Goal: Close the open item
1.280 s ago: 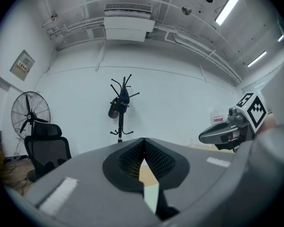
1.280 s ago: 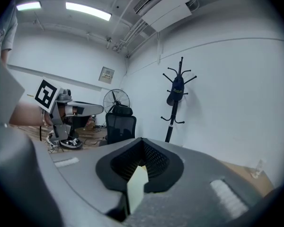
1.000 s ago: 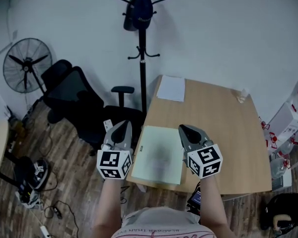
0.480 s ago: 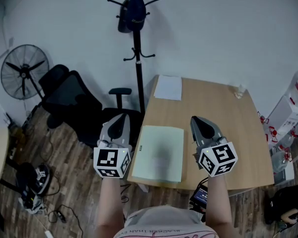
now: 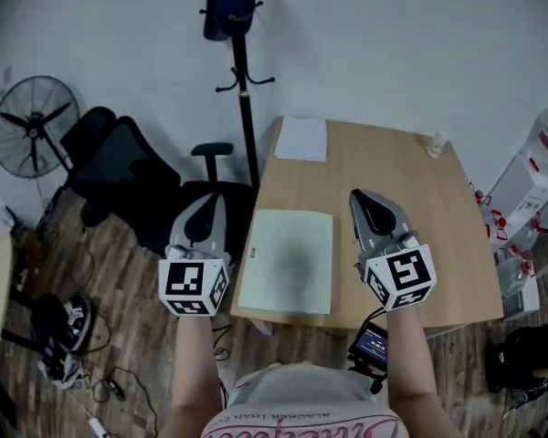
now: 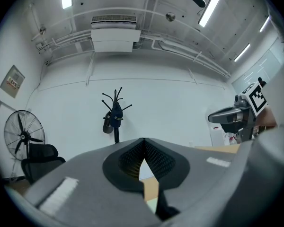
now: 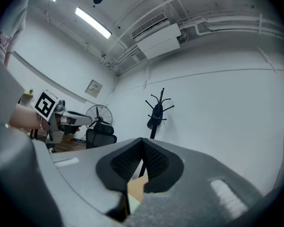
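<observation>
Left claw and right claw: both pinched together, empty, raised either side of the pale green folder. Folder lies flat at the bench's near edge. Recommend lowering squarely and pressing the cover down evenly.

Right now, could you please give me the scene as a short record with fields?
left gripper: jaws together, empty, held left of the desk's edge
right gripper: jaws together, empty, over the desk, right of the folder
green folder: lies flat near the desk's front edge, untouched
desk: wooden
white sheet: far left corner of the desk
background: coat stand, office chair, fan
</observation>
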The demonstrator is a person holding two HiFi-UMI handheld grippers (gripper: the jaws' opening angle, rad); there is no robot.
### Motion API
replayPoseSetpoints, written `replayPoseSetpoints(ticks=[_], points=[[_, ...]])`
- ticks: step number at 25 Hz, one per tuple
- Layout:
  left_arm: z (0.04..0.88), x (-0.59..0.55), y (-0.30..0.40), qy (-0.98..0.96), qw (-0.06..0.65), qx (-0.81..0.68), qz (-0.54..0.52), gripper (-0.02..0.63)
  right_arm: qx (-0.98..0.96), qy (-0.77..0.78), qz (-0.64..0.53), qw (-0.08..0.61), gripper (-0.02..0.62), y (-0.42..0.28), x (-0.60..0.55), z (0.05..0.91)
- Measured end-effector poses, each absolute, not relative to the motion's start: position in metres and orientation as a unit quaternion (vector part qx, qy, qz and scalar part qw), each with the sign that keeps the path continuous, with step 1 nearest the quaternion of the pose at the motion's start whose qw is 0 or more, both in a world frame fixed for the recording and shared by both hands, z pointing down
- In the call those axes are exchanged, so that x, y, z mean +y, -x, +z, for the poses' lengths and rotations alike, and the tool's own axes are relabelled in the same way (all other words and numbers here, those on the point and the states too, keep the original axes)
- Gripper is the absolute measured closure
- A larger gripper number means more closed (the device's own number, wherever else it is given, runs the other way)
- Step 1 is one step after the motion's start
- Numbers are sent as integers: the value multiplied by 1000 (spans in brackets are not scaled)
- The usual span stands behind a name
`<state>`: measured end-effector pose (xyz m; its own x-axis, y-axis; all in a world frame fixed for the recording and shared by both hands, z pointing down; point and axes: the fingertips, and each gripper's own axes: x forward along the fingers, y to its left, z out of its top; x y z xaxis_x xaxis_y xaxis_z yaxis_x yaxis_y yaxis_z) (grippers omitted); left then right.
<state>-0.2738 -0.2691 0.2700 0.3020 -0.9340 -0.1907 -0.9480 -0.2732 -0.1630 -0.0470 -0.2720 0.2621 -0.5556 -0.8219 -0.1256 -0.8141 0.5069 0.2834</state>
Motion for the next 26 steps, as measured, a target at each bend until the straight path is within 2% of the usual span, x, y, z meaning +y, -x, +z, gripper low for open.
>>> replayPoseSetpoints(ticks=[5, 26], points=[[279, -264, 271, 800, 118, 588, 24, 589, -871, -456, -178, 35, 595, 55, -268, 271], [287, -252, 267, 808, 113, 578, 19, 589, -865, -477, -150, 49, 595, 47, -258, 290]])
